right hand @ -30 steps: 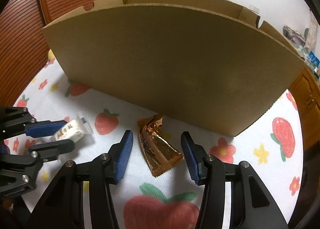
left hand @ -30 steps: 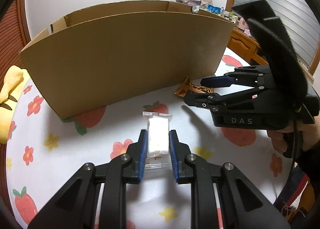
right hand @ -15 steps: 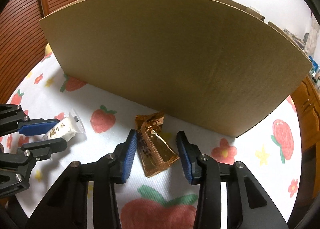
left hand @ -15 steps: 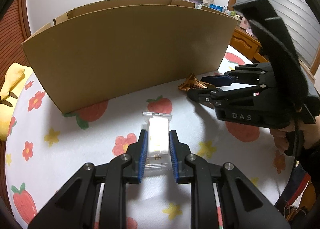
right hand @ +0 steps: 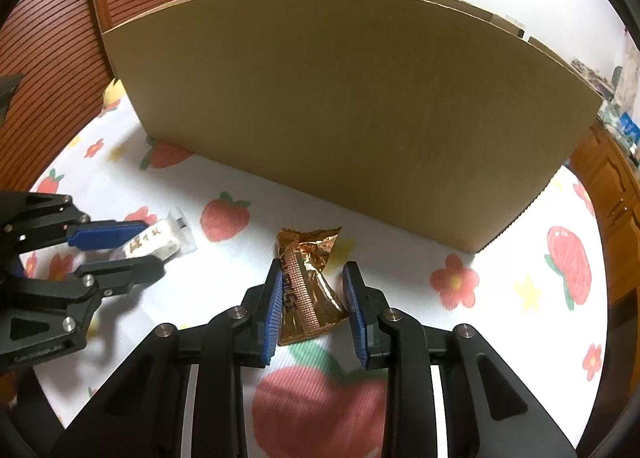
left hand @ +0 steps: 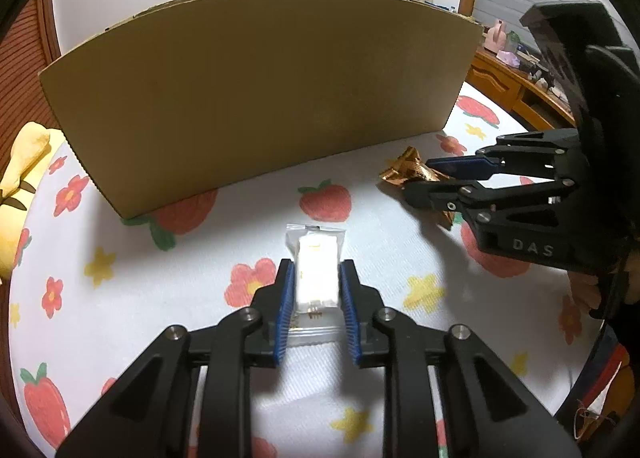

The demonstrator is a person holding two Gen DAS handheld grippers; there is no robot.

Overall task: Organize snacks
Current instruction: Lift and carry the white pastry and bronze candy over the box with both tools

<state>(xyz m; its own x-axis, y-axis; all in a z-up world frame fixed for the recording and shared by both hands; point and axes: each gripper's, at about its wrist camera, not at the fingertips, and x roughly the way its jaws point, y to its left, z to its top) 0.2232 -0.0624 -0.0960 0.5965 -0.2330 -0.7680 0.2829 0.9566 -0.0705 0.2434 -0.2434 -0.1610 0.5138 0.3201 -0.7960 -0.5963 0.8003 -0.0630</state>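
**Close squarely, then lift over the box wall**

Left hand-held gripper (left hand: 316, 294) clamps the white snack (left hand: 317, 278) on the worktop (left hand: 120, 298). Right hand-held gripper (right hand: 314, 308) stands apart around the gold snack (right hand: 308, 286); centre it before squeezing, short of the box (right hand: 352, 106).

The cardboard box (left hand: 256, 98) is matt brown paperboard. A ribbed cloth (left hand: 400, 234) printed with strawberries covers the table. The white snack (left hand: 316, 274) sits in clear glossy plastic; the copper snack (right hand: 310, 290) is shiny crinkled foil. Far left, the door (right hand: 48, 58) looks like ridged wood.
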